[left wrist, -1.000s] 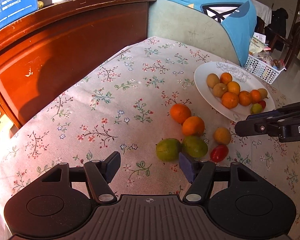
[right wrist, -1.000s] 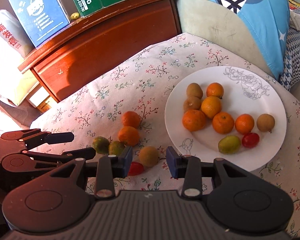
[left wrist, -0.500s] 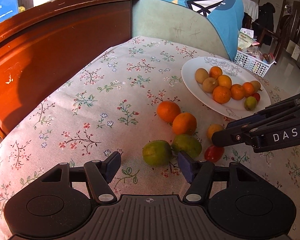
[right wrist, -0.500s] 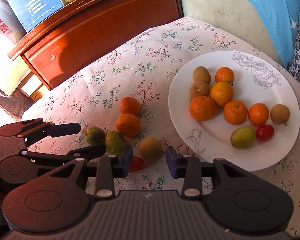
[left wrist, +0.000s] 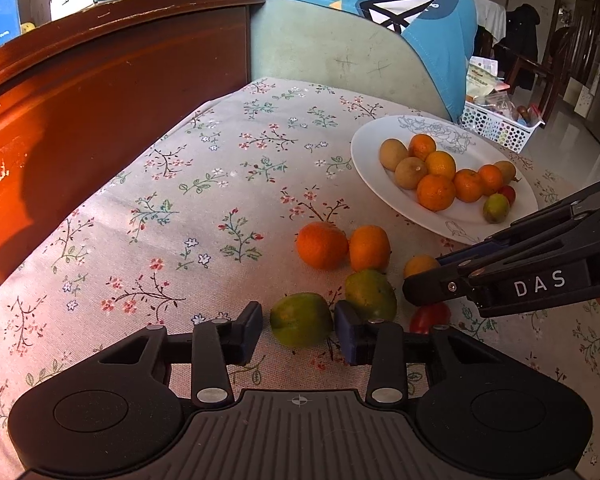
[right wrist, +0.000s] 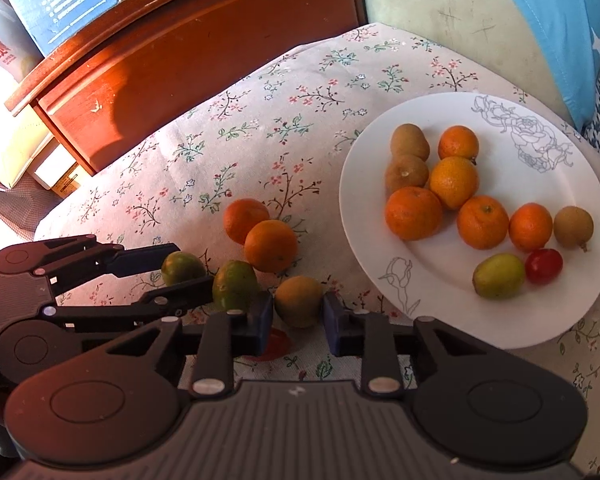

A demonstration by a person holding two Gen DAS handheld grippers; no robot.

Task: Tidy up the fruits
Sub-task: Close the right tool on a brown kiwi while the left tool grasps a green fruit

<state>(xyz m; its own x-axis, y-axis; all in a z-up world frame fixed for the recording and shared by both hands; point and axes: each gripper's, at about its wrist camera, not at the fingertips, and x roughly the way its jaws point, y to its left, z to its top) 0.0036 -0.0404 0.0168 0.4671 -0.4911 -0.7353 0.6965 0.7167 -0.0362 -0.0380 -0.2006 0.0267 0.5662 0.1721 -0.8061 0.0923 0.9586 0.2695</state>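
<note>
Loose fruit lies on the floral cloth: two oranges (left wrist: 322, 245) (left wrist: 369, 248), two green fruits (left wrist: 301, 319) (left wrist: 370, 294), a brown fruit (right wrist: 299, 300) and a red tomato (left wrist: 430, 317). My left gripper (left wrist: 298, 334) is open, its fingers on either side of the nearer green fruit. My right gripper (right wrist: 296, 320) is open around the brown fruit; the tomato (right wrist: 270, 346) lies under its left finger. A white plate (right wrist: 560, 300) at the right holds several oranges, brown fruits, a green fruit and a tomato.
A red-brown wooden cabinet (left wrist: 100, 92) with boxes on top stands at the left behind the table. A pale chair back with a blue cloth (left wrist: 340, 40) is beyond the table. A white basket (left wrist: 496, 128) sits far right.
Both grippers have moved forward and down to the loose fruit. The green fruit now sits between my left fingers and the brown fruit between my right fingers.
</note>
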